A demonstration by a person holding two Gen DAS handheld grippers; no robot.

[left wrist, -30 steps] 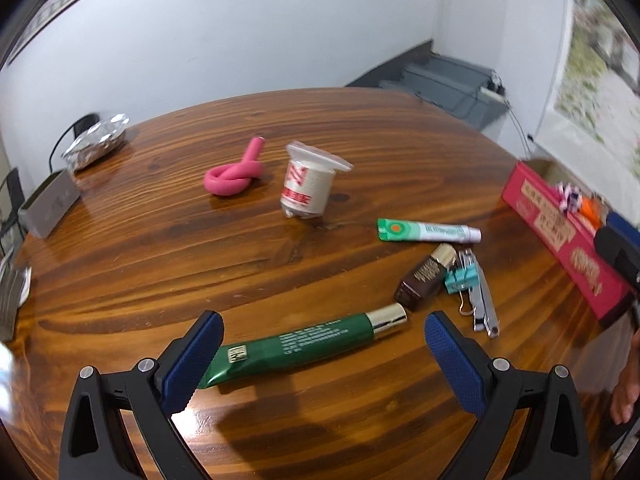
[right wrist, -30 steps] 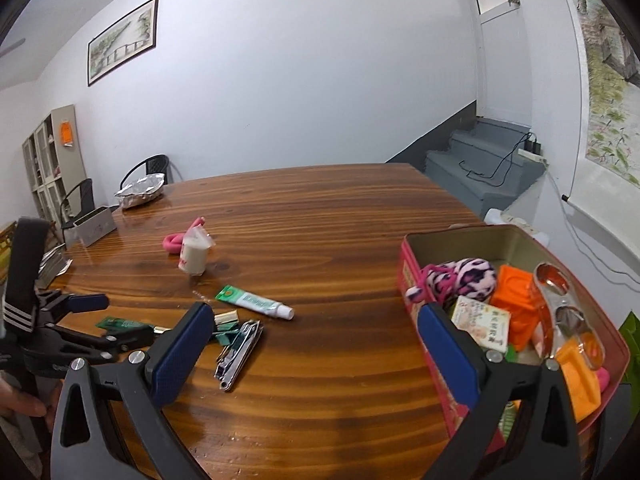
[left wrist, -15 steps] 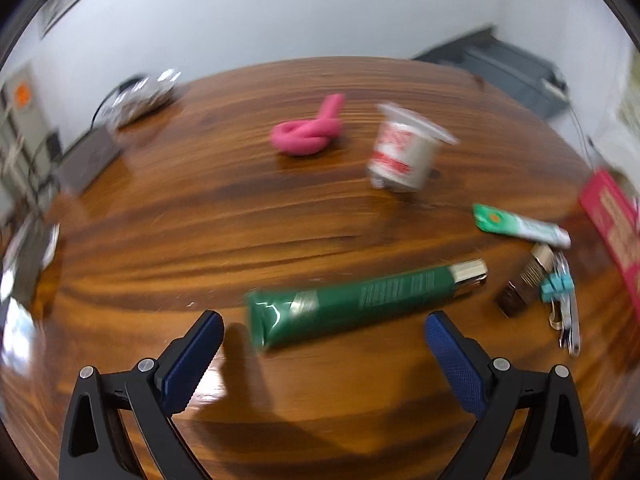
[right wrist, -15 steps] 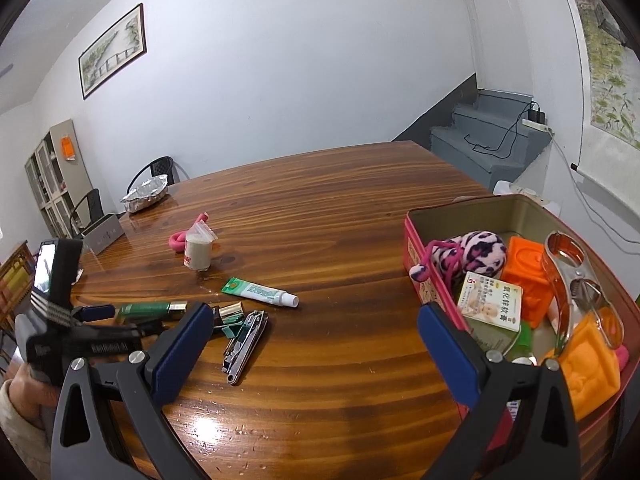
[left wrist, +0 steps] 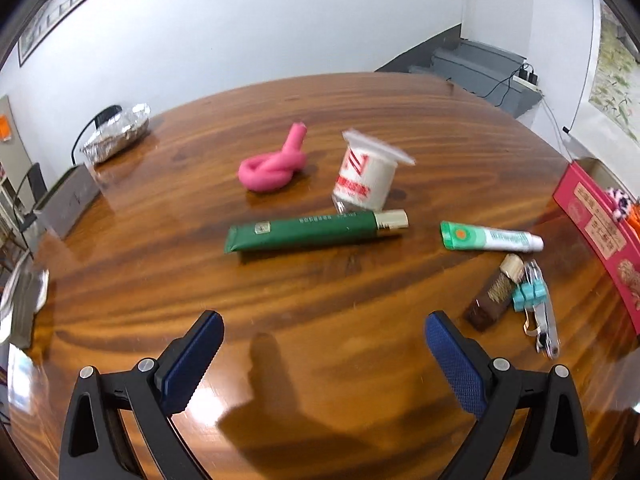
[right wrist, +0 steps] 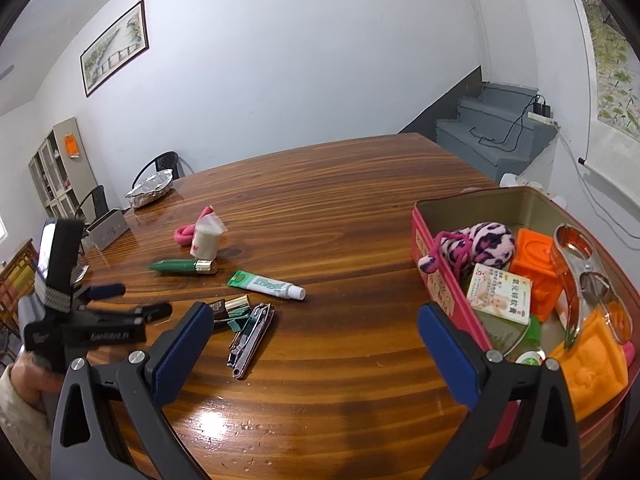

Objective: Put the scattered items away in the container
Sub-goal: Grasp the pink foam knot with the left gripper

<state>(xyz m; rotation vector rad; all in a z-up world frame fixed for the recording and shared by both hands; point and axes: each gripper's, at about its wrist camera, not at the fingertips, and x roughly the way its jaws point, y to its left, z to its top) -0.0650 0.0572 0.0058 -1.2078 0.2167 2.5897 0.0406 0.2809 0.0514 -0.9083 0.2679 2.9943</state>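
Left gripper (left wrist: 324,344) drawn back from glossy green tube (left wrist: 316,232), ribbed blue fingers (left wrist: 196,356) apart, right gripper (right wrist: 316,340) likewise agape.

On the wooden table lie a long dark-green tube (left wrist: 308,232) with a gold cap, a knotted pink foam strip (left wrist: 274,166), a tilted white cup (left wrist: 366,178), a green-and-white tube (left wrist: 490,238), a small brown bottle (left wrist: 494,298), a teal binder clip (left wrist: 530,294) and steel nail clippers (right wrist: 252,334). The red tin (right wrist: 440,284) at the right edge sits open, already holding a pink leopard plush (right wrist: 476,244), orange blocks (right wrist: 538,270) and a small box (right wrist: 502,294).
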